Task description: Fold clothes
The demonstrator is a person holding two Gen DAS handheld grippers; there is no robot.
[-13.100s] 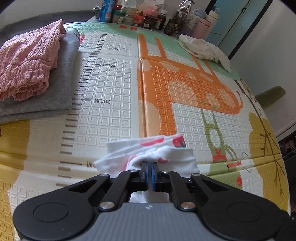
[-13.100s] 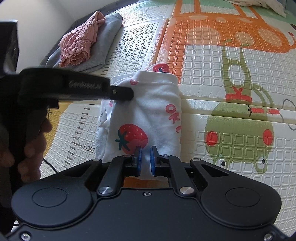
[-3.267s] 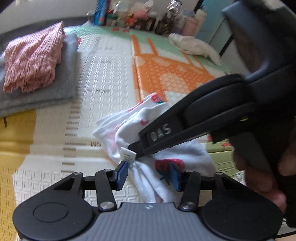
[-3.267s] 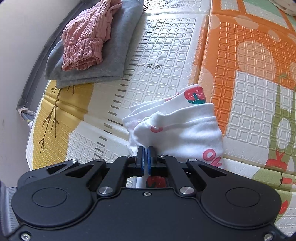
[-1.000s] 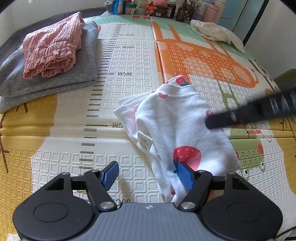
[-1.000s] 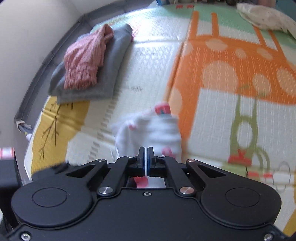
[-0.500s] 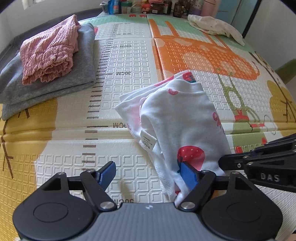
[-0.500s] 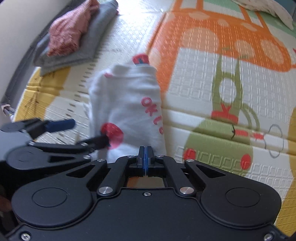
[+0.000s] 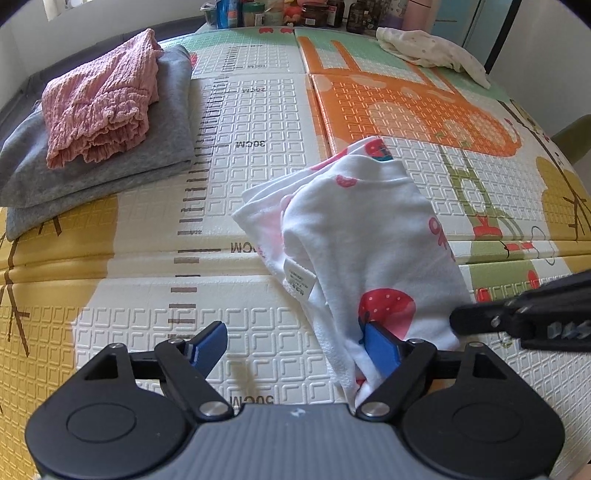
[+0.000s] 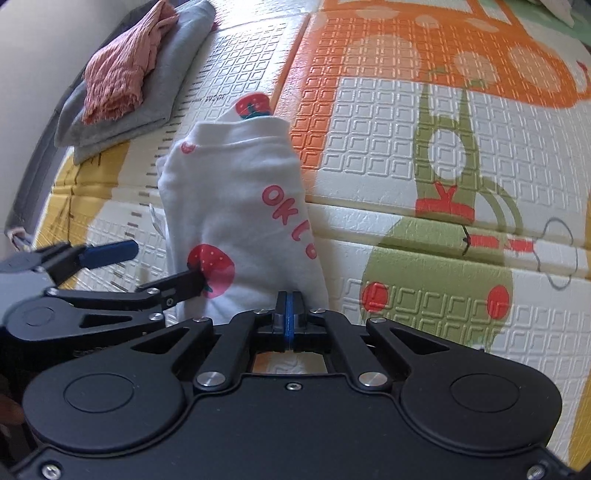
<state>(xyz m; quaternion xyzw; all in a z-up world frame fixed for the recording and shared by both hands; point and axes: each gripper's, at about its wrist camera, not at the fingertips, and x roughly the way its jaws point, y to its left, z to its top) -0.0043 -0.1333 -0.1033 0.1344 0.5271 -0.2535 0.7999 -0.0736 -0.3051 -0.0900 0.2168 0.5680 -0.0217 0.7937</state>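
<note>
A white garment (image 9: 362,236) printed with red strawberries lies crumpled lengthwise on the play mat (image 9: 251,122). My left gripper (image 9: 295,347) is open at the garment's near end, with its right pad pressed into the cloth and its left pad over bare mat. In the right wrist view the same garment (image 10: 236,192) stretches away from my right gripper (image 10: 290,306). The right gripper is shut at the garment's near right edge, apparently on the cloth. The left gripper (image 10: 147,266) shows open at the left of that view, and the right gripper's tip (image 9: 458,319) touches the near right corner.
A folded pink garment (image 9: 99,103) rests on a folded grey one (image 9: 162,147) at the far left of the mat. A cream cloth (image 9: 428,51) lies at the far right. Bottles and jars (image 9: 295,11) line the back edge.
Over the last second my right gripper came down from above the garment to its near right edge, staying shut. The left gripper stays open and has edged slightly closer to the near end.
</note>
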